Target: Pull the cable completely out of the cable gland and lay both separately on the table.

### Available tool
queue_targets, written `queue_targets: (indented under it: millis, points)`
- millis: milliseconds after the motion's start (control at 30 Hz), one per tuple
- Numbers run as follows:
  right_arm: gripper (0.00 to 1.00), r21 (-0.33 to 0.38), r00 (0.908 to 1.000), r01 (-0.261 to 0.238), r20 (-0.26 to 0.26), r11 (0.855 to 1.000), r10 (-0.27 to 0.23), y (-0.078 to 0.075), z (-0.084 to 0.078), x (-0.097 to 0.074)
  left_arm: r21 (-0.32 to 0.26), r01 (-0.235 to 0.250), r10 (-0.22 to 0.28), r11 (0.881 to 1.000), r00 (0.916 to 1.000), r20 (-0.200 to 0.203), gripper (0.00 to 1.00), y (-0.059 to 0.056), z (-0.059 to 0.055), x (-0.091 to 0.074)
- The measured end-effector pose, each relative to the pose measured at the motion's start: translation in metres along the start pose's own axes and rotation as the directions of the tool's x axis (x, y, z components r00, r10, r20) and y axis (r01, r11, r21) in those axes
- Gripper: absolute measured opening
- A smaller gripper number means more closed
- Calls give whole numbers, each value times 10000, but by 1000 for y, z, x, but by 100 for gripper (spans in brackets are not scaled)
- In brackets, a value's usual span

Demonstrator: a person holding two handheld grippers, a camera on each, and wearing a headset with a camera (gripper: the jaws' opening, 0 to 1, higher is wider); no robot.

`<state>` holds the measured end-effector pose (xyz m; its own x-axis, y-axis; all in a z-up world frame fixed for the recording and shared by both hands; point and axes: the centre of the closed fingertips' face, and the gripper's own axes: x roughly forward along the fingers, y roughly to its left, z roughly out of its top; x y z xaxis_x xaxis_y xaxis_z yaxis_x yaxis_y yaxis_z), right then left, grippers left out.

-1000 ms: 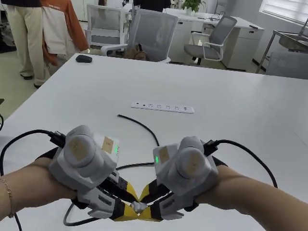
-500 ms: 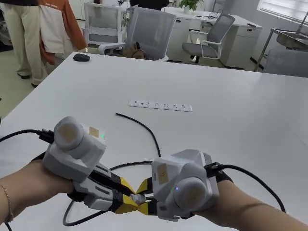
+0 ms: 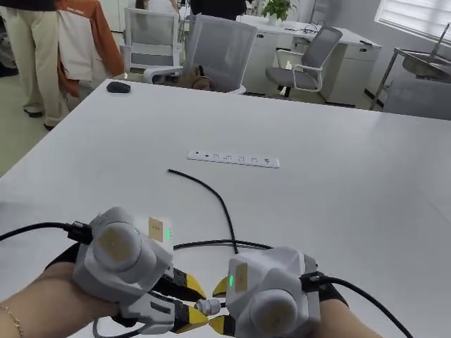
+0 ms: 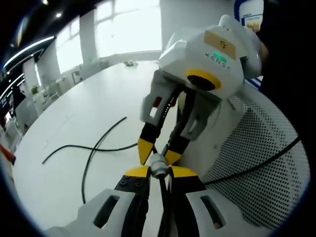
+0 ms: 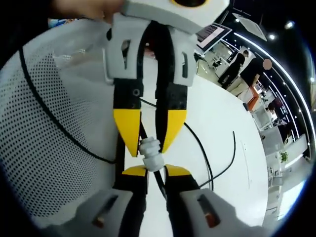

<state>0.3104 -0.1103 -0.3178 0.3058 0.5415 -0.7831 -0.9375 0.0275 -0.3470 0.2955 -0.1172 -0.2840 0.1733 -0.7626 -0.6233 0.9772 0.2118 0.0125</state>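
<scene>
A small white cable gland (image 3: 208, 305) hangs just above the white table (image 3: 338, 183), close to me. A thin black cable (image 3: 218, 201) threads through it and trails across the tabletop. My left gripper (image 3: 199, 304) is shut on one end of the gland, and my right gripper (image 3: 217, 306) is shut on the other, tips facing tips. In the left gripper view the gland (image 4: 157, 162) sits between my left gripper's (image 4: 159, 171) yellow tips, the cable running back between its jaws. In the right gripper view the gland (image 5: 149, 148) meets my right gripper (image 5: 155, 171).
A white power strip (image 3: 232, 158) lies mid-table beyond the cable's far end. A dark mouse (image 3: 118, 86) rests at the far left edge. Grey office chairs (image 3: 218, 42) stand behind the table, and a person (image 3: 42, 49) stands at far left.
Both grippers have come nearer to me and lower in the picture, and the left one has rolled. The gland stays held between their tips.
</scene>
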Motion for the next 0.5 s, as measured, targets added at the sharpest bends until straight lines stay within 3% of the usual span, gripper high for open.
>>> queue_targets:
  millis: [167,233,500]
  points:
    - [7,297,9997,131,-200,9995,-125,-3,-5,4,-284,-217,222,9994,9996,178,16,5,-4,3]
    - [4,160,9989,223,-404,9996,-216,-6,-9,5,-272,-316,320,9991,9994,148,16,6,-6,3]
    - [4,851,9931,559,-1073,9948,-466,-15,-33,3,-287,-663,660,9974,9978,-107,16,11,-13,-1]
